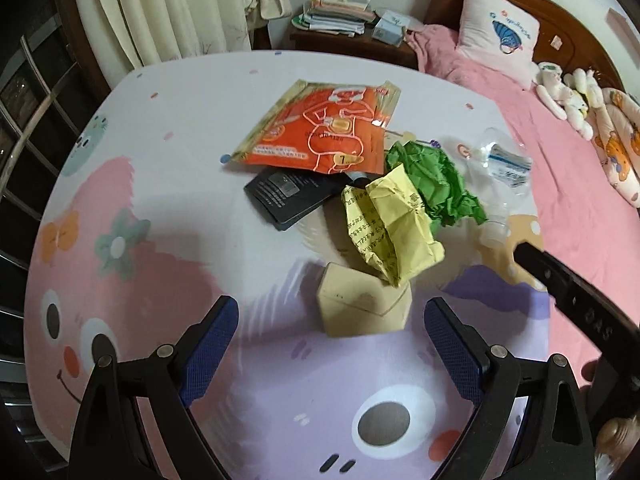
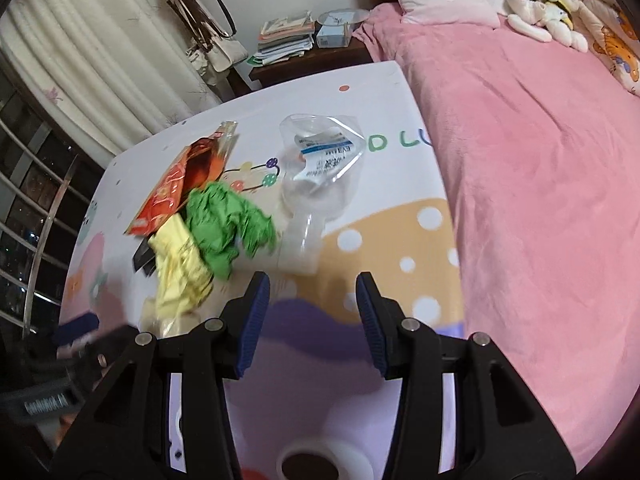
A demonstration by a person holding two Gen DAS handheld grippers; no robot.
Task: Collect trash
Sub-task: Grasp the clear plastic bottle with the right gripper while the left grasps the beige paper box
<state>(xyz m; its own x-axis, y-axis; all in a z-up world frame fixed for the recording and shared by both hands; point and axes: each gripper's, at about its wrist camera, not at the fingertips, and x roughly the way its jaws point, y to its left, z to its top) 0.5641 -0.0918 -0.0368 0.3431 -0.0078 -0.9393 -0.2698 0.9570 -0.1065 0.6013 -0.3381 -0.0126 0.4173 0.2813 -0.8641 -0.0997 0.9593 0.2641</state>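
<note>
Trash — crumpled yellow paper [image 1: 394,224], green paper [image 1: 436,184], orange packet [image 1: 320,128] — all lies uncollected; left gripper [image 1: 332,332] and right gripper [image 2: 312,308] gape empty.

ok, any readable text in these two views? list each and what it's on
"D LU", cut off by the bed edge: printed on the tablecloth.
"1": orange packet; its other print is too small.
Yellow crumpled paper: printed characters, too blurred.
Clear plastic bottle: blue-white label, unreadable.
Black card: fine print, unreadable.
</note>
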